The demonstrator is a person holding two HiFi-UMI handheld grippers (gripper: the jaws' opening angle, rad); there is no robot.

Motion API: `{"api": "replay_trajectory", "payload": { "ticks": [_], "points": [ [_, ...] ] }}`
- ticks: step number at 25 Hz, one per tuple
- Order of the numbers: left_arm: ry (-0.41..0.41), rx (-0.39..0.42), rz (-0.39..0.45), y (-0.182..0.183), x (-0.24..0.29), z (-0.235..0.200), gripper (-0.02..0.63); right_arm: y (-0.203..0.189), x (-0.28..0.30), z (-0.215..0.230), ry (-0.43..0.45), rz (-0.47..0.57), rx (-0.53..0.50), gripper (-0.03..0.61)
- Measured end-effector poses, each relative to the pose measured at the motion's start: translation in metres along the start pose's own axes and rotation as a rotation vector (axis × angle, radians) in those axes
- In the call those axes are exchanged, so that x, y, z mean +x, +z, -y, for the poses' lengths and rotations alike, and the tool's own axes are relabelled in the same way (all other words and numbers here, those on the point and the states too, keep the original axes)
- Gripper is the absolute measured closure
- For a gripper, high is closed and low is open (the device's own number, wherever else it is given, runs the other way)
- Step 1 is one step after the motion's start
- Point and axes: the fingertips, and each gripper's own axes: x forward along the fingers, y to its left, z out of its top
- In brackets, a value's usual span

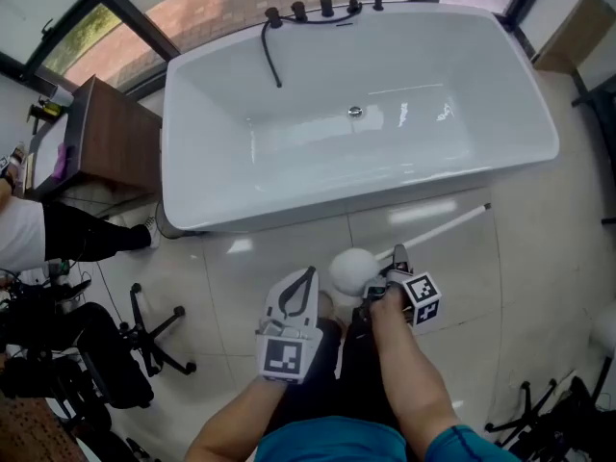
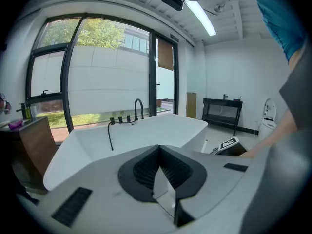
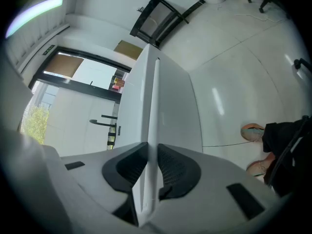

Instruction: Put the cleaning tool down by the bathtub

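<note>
The white bathtub (image 1: 192,210) fills the upper half of the head view. It also shows in the left gripper view (image 2: 161,126) and the right gripper view (image 3: 175,106). The cleaning tool has a round white head (image 1: 354,269) and a long white handle (image 1: 443,227) that slants toward the tub's right end. My right gripper (image 1: 396,261) is shut on that handle just behind the head. In the right gripper view the handle (image 3: 153,111) runs up from between the pads of my right gripper (image 3: 151,155). My left gripper (image 1: 309,272) hangs beside it, shut and holding nothing, with its tips (image 2: 158,150) pointing at the tub.
A brown wooden cabinet (image 1: 111,138) stands left of the tub, with a person's dark-trousered legs (image 1: 82,234) beside it. An office chair base (image 1: 154,335) is at lower left and black stand legs (image 1: 539,412) at lower right. Black taps (image 1: 322,8) line the tub's far rim.
</note>
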Motion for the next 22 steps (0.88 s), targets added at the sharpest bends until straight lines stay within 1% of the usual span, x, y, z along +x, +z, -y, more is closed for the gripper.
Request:
{"api": "replay_trajectory", "payload": {
  "ticks": [4,8,13,15,18,20,22],
  "points": [
    [-0.019,0.006,-0.037,-0.047,0.044,0.0,0.617,-0.008,0.062,0.042,-0.055,0.003,0.005,0.488],
    [-0.015,-0.014,-0.076,-0.096,0.089,-0.012,0.617,-0.017,0.117,0.084,-0.105,0.014,0.002,0.488],
    [-0.017,-0.004,-0.106,-0.155,0.126,-0.022,0.617,-0.028,0.163,0.127,-0.151,0.002,-0.026,0.486],
    [0.002,-0.031,-0.109,-0.167,0.134,-0.027,0.617,-0.03,0.179,0.132,-0.154,-0.006,-0.034,0.486],
    [0.014,-0.05,-0.105,-0.173,0.141,-0.033,0.617,-0.036,0.203,0.14,-0.157,-0.017,-0.008,0.485],
    [0.008,-0.064,-0.099,-0.177,0.143,-0.031,0.617,-0.041,0.217,0.151,-0.17,-0.021,0.004,0.483],
    [-0.014,-0.061,-0.117,-0.188,0.145,-0.025,0.617,-0.043,0.229,0.165,-0.19,-0.022,0.001,0.485]
  ]
}}
